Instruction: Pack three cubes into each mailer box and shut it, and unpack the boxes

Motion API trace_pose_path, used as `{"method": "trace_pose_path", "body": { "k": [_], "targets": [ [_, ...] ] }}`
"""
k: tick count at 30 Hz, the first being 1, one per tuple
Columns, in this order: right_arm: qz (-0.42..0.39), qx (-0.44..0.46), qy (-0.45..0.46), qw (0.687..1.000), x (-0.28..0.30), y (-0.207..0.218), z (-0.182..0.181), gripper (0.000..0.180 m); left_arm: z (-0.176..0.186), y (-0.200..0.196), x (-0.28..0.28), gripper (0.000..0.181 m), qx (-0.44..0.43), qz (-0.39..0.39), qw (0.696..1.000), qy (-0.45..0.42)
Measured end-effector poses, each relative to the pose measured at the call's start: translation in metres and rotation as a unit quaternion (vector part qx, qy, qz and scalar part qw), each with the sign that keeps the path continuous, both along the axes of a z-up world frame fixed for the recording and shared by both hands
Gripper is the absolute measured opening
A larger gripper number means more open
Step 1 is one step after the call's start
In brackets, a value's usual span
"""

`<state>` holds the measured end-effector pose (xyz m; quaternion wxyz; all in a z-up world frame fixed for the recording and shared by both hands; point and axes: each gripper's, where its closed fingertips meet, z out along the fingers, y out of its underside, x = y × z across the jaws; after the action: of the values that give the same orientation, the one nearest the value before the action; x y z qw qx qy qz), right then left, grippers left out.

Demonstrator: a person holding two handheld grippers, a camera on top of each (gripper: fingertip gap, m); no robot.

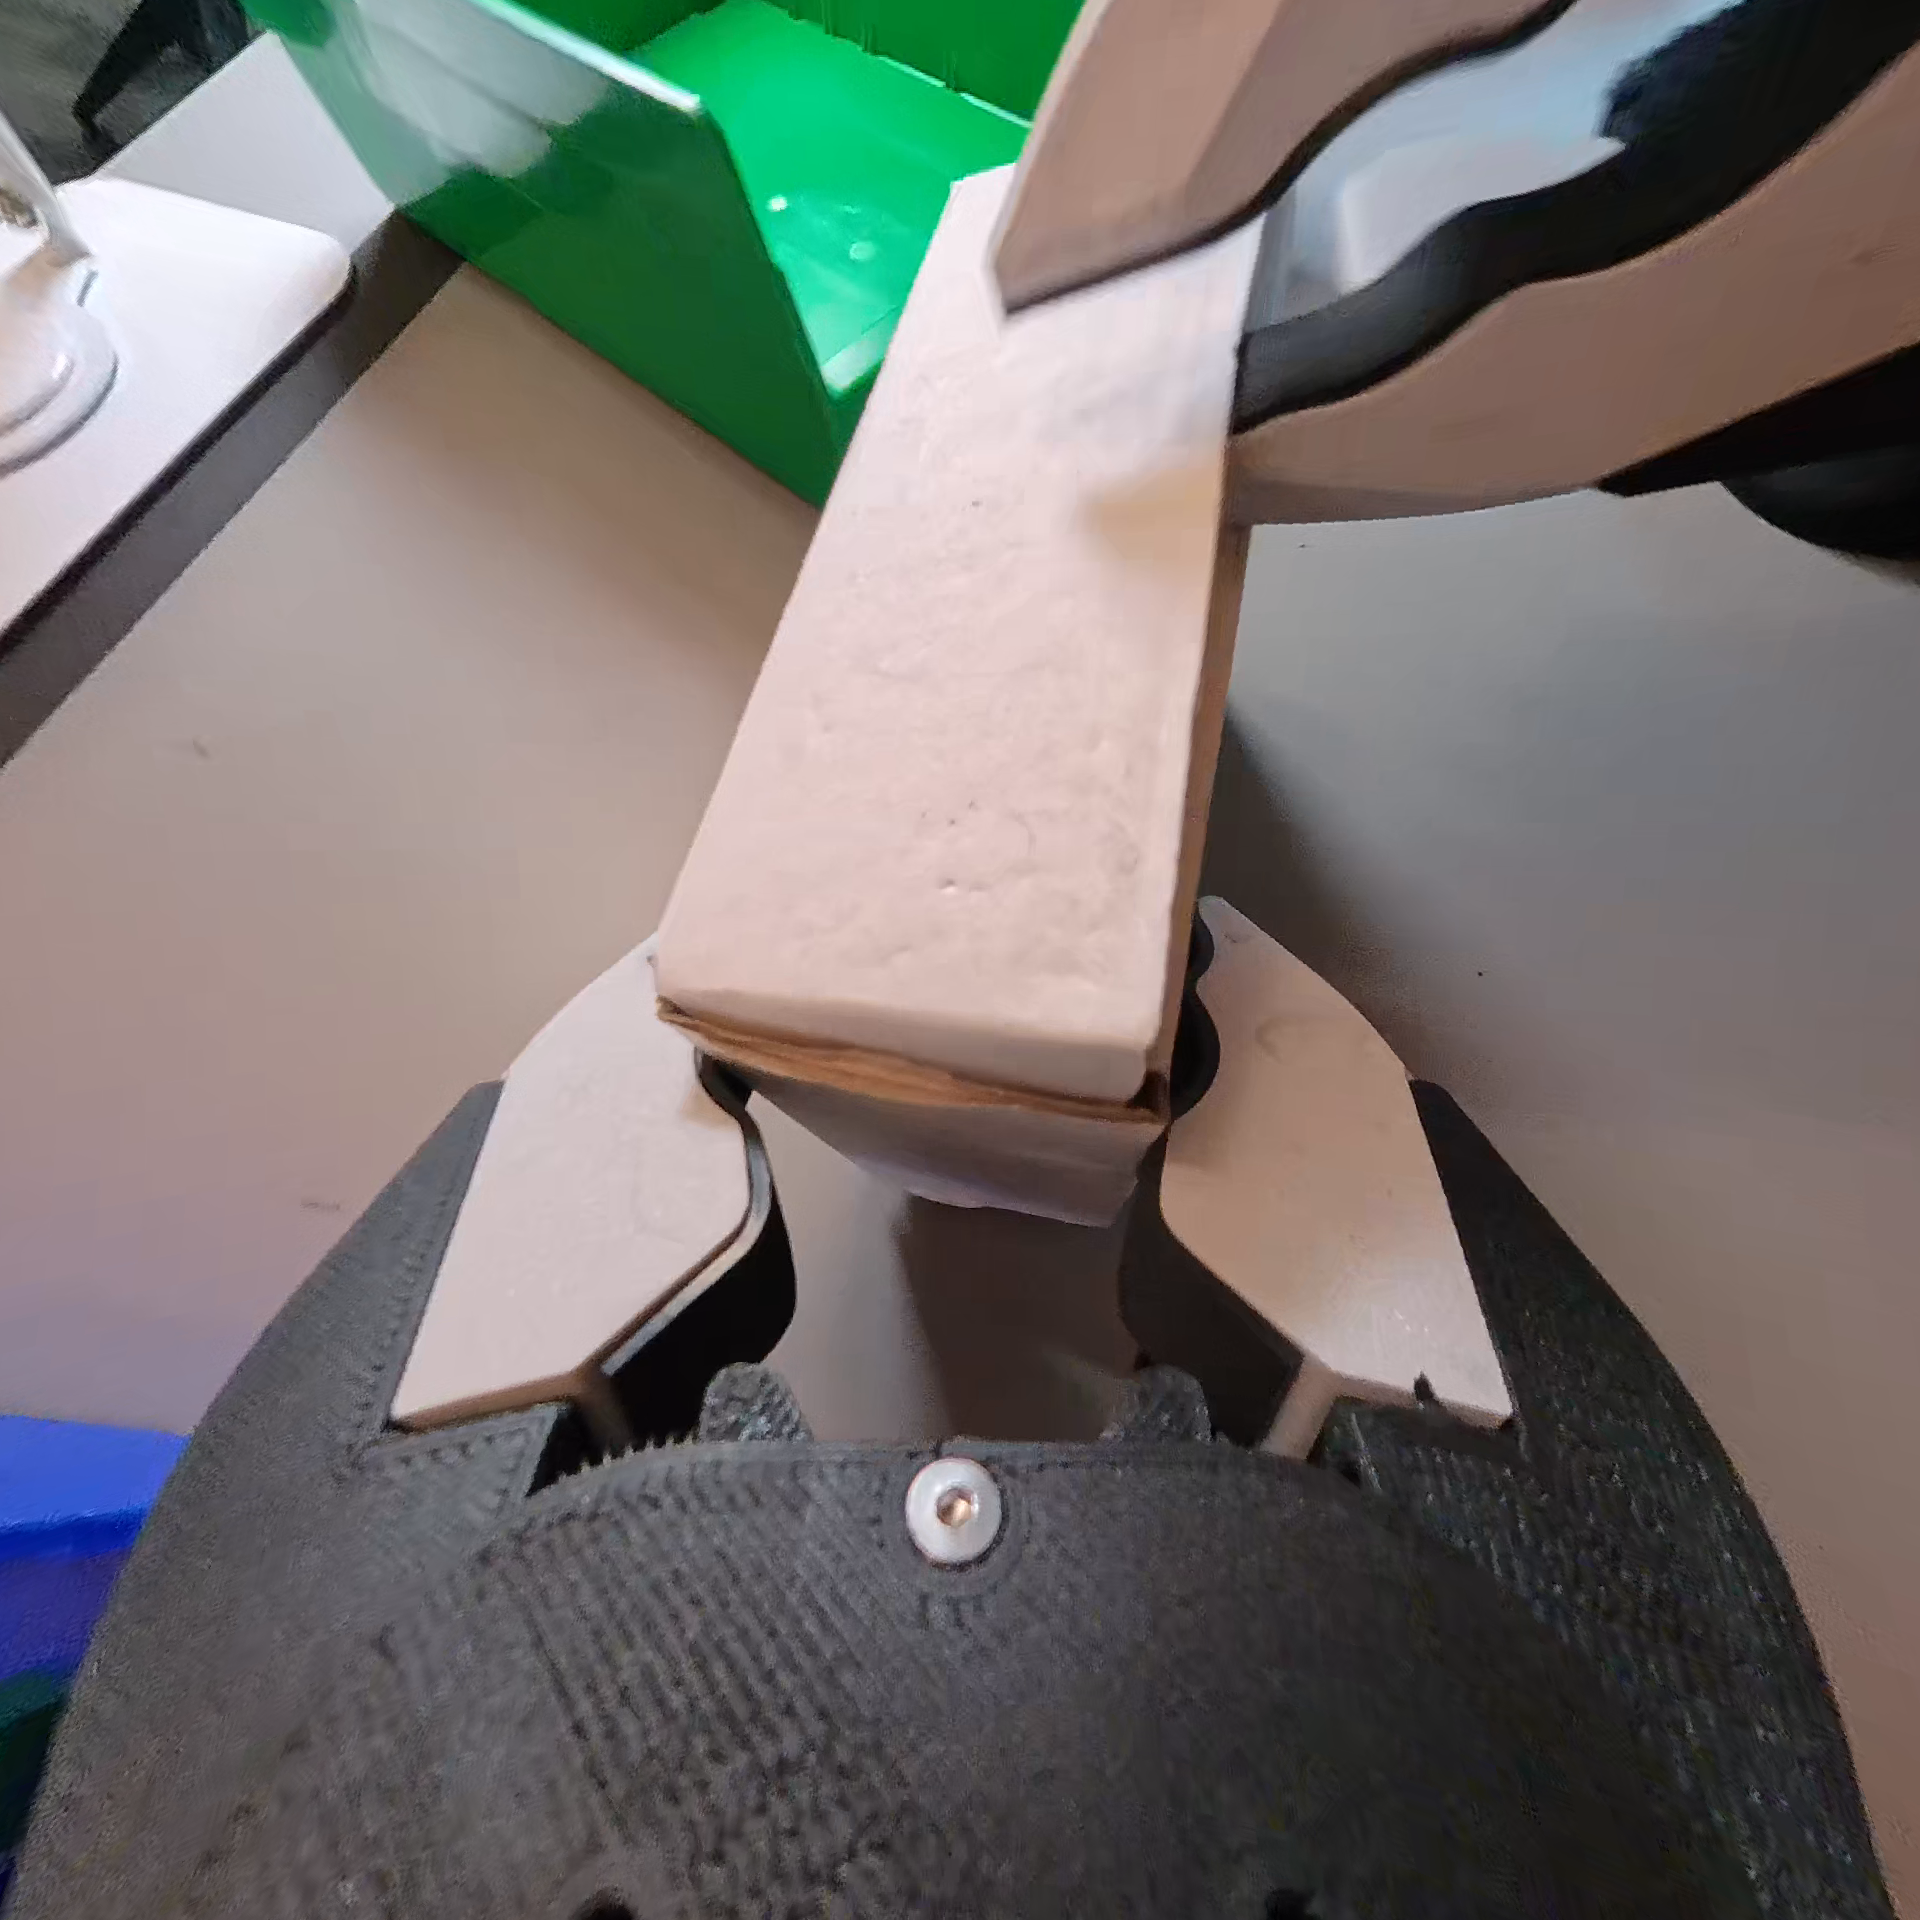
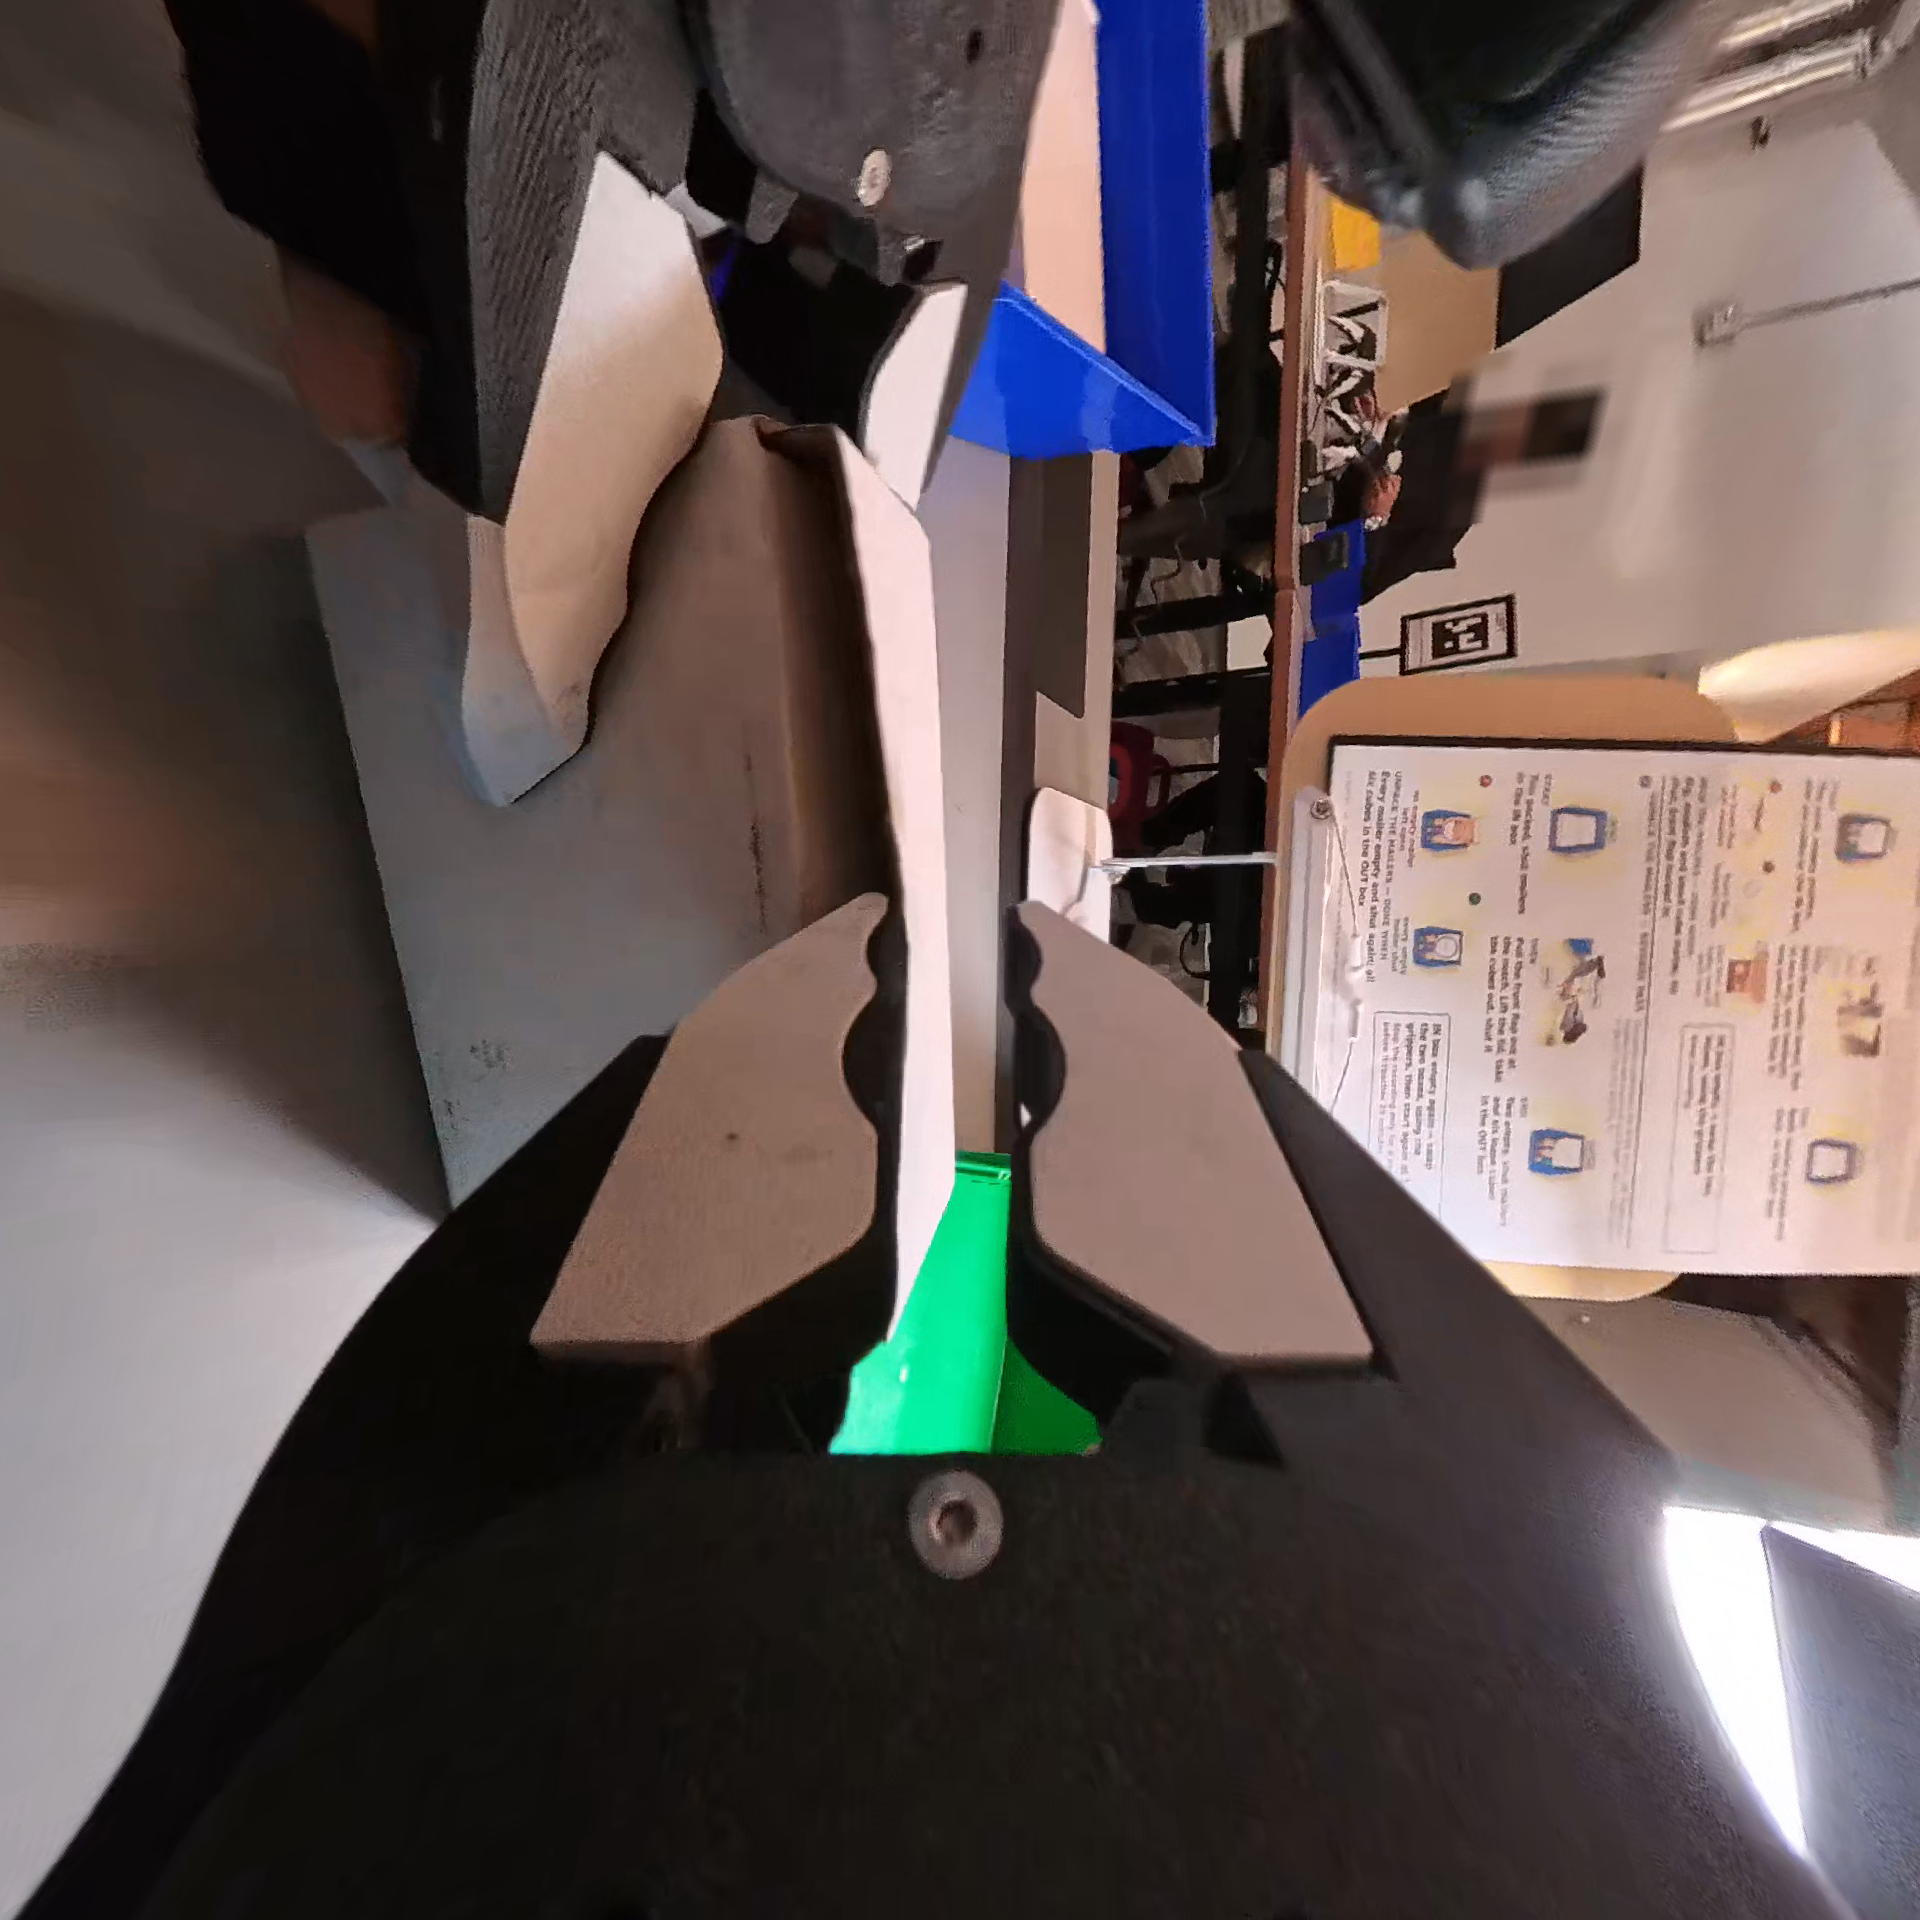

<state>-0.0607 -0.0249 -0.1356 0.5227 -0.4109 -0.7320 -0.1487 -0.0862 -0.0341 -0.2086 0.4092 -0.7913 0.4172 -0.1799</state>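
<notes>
1. Left wrist view: the left gripper (image 1: 940, 1049) pinches the near end of one white mailer box (image 1: 966, 748) between its two fingers, holding it clear of the table (image 1: 364, 831). The hold looks meant to steady the box while the other tool works on it.
2. Ahead of the left gripper, the right gripper (image 1: 1174, 343) meets the box's far end, with one green bin (image 1: 644, 260) just beyond and a blue bin (image 1: 73, 1527) behind to the left.
3. Right wrist view: the right gripper (image 2: 951, 977) is slightly spread around one thin white flap (image 2: 914, 831) of the box; the flap touches one finger only, likely ready to be tucked or pulled.
4. No cubes show; one instruction sheet (image 2: 1621, 997) lies off to the right.
</notes>
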Motion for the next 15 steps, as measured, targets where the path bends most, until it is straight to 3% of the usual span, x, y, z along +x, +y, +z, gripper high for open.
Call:
{"method": "trace_pose_path", "body": {
  "k": [2, 4, 6, 10, 15],
  "targets": [
    [0.001, 0.012, -0.023, 1.0, 0.0, 0.002, -0.005, 0.001, 0.005, -0.004, 0.007, 0.074, 0.023, -0.019, 1.0, -0.003],
    [0.003, 0.029, -0.036, 0.999, 0.003, 0.006, -0.002, 0.001, 0.015, -0.005, 0.011, 0.074, 0.052, -0.026, 0.998, -0.017],
    [0.002, -0.032, -0.016, 0.999, 0.006, 0.004, 0.005, 0.003, 0.026, -0.005, 0.012, 0.073, 0.1, -0.041, 0.994, -0.023],
    [0.004, -0.165, -0.015, 0.986, 0.014, -0.006, 0.017, 0.003, 0.024, -0.001, 0.012, 0.074, 0.233, -0.063, 0.968, 0.068],
    [0.005, -0.271, -0.038, 0.962, 0.019, -0.025, 0.02, 0.001, 0.014, 0.004, -0.002, 0.075, 0.253, -0.07, 0.96, 0.093]
  ]
}}
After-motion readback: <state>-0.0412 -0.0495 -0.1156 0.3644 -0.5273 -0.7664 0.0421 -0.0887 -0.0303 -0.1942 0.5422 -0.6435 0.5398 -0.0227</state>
